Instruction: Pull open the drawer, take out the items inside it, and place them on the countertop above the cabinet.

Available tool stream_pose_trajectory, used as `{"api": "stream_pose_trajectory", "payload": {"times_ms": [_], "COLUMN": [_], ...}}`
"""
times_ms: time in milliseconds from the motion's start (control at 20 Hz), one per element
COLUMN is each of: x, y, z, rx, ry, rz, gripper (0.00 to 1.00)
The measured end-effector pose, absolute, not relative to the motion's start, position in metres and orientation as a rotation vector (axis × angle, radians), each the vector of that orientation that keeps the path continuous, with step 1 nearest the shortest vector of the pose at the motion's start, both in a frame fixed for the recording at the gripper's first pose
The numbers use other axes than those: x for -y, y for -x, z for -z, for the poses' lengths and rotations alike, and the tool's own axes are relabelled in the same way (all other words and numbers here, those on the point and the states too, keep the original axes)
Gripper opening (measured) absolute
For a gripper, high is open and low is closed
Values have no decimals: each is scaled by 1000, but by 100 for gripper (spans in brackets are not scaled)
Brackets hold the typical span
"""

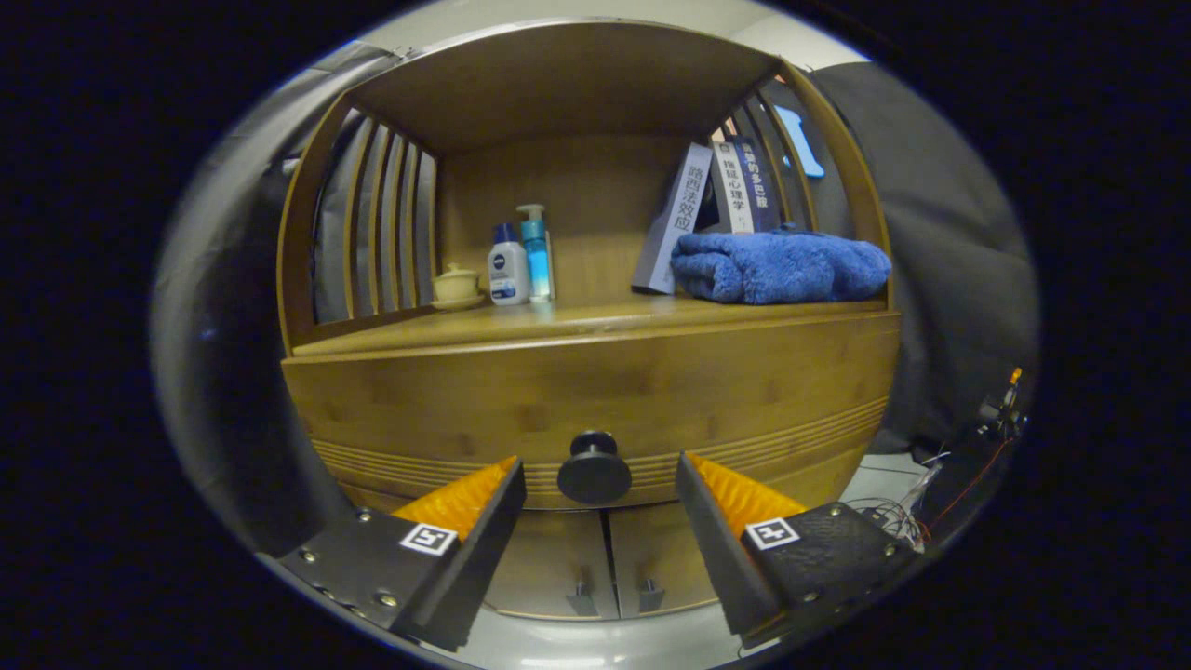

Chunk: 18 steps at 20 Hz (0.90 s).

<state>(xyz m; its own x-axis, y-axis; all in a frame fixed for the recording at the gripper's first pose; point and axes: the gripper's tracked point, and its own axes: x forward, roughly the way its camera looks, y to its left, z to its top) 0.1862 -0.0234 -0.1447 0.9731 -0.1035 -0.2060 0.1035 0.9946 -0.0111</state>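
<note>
Claw spread wide before the closed drawer's knob

The claw stood released, its two fingers held wide apart and gripping nothing. The drawer knob, round and dark, sat just ahead of the fingertips and in line with the gap between them, touched by neither finger. The knob was fixed to the drawer, a broad bamboo front with a band of fine grooves along its lower part. The drawer was shut flush with the cabinet, so its contents could not be seen.

Below the knob and between the fingers, two small cabinet doors met at a narrow seam, each with a small handle near its lower edge.

Beyond the fingers and above the drawer lay the desk, the cabinet's wooden top, enclosed by a slatted bamboo hutch. On it, beyond the left finger, stood a pale lidded cup on a saucer, then a white lotion bottle with a blue cap, then a blue pump bottle just beside it. Beyond the right finger a folded blue towel lay on the desk, with three books leaning behind it against the hutch's slats.

Off beyond the right finger, outside the cabinet, loose wires trailed.
</note>
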Motion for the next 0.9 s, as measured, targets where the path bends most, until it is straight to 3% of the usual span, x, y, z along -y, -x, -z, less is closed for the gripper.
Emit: {"api": "stream_pose_trajectory", "payload": {"times_ms": [150, 250, 450, 900], "x": [24, 17, 16, 11], "y": [-197, -198, -209, -174], "z": [144, 155, 154, 151], "rx": [-190, -236, -236, -202], "ry": [41, 49, 89, 35], "rz": [100, 59, 87, 82], "gripper": [76, 75, 39, 25]}}
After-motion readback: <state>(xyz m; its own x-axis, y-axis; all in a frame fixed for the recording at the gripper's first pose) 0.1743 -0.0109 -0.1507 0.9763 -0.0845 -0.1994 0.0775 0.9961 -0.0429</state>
